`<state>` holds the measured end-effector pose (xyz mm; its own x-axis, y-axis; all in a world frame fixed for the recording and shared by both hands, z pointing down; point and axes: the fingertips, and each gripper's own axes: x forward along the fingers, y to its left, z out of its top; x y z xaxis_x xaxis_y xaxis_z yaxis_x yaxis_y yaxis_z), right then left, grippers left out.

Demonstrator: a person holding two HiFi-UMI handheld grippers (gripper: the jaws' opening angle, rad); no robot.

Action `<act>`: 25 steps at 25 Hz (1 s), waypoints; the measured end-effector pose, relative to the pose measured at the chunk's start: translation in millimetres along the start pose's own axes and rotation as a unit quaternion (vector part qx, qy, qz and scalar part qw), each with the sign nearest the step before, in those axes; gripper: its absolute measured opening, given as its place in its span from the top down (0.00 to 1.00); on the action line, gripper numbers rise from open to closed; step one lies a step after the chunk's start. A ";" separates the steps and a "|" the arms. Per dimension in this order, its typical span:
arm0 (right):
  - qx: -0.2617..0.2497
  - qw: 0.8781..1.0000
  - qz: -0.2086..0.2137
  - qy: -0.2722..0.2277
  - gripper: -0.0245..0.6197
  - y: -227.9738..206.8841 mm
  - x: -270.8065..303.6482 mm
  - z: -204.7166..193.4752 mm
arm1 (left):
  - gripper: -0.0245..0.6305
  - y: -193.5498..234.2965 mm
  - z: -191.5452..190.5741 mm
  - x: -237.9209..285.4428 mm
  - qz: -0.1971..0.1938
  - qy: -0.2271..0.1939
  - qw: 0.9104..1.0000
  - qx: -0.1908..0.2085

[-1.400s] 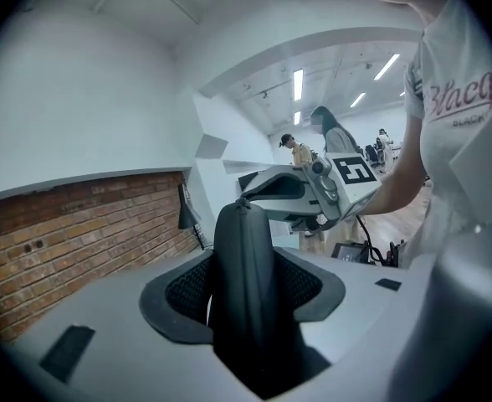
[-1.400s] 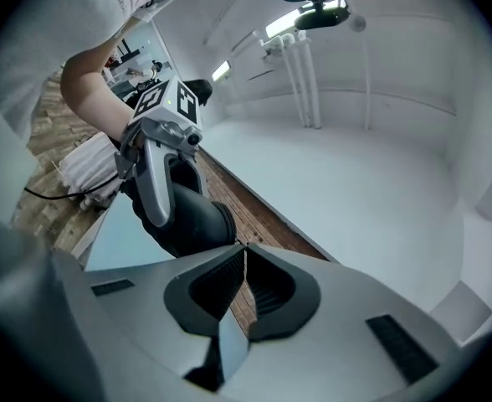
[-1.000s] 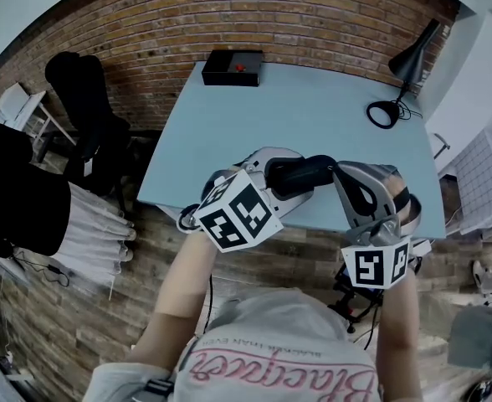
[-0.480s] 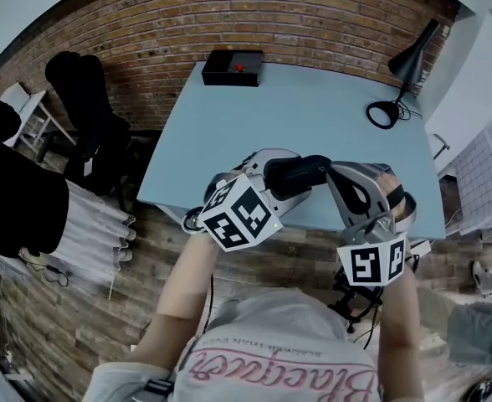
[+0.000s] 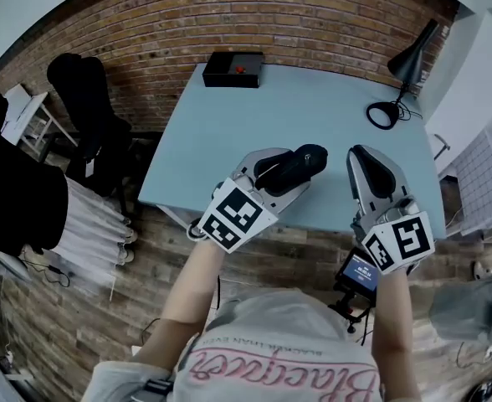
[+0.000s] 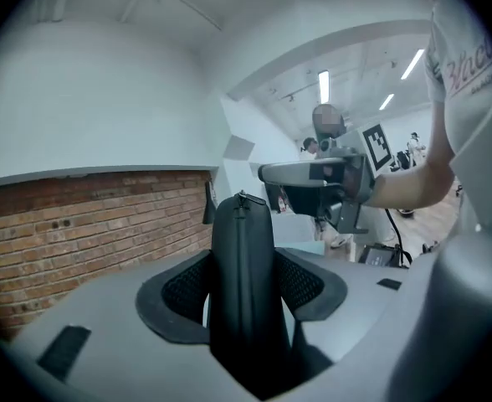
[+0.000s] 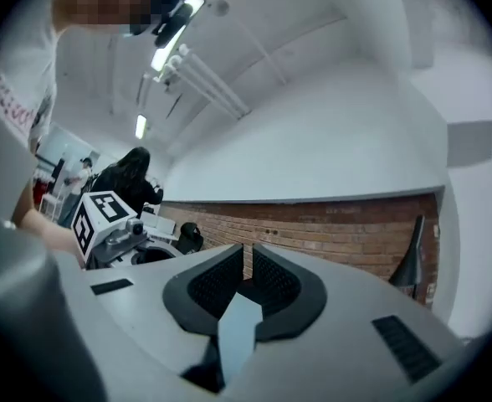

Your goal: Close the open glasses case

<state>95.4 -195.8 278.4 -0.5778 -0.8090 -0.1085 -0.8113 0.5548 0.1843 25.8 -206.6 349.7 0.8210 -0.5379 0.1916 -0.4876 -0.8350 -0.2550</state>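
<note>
Black zipped fabric glasses case point(image 5: 303, 162) sat clamped in the left gripper point(image 5: 267, 178) over the near edge of the pale blue table point(image 5: 313, 107). The right gripper point(image 5: 370, 170), nearly closed and empty, hung to its right. A loosened grip could drop it floorward.

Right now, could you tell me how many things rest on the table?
2: a black box at the far edge, a desk lamp at the far right corner. The held glasses case may hide others.
</note>
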 end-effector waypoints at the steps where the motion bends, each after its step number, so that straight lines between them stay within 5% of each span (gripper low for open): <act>1: 0.029 1.000 -0.011 0.001 0.92 -5.4 -0.3 -3.1 | 0.60 4.7 2.7 -1.1 0.014 -0.011 1.000 -0.012; 7: 0.083 0.994 -0.067 0.022 0.87 -19.2 0.0 -19.2 | 0.60 28.5 20.6 -8.9 0.072 -0.092 0.986 -0.117; 13: 0.080 0.994 -0.076 0.026 0.91 -19.1 5.2 -19.8 | 0.60 42.2 14.7 -5.7 0.095 -0.113 0.970 -0.192; 17: 0.064 0.992 -0.096 0.055 0.94 -22.3 9.3 -35.5 | 0.60 48.6 11.0 -4.3 0.132 -0.107 0.968 -0.184; 25: 0.044 0.991 -0.112 0.063 0.94 -18.6 10.6 -49.8 | 0.60 54.8 11.0 -4.1 0.220 -0.092 0.966 -0.104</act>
<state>108.9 -224.4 322.5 -0.3713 -0.9284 -0.0123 -0.9257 0.3691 0.0822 -1.1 -248.9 324.6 0.5502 -0.8322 -0.0681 -0.8347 -0.5458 -0.0740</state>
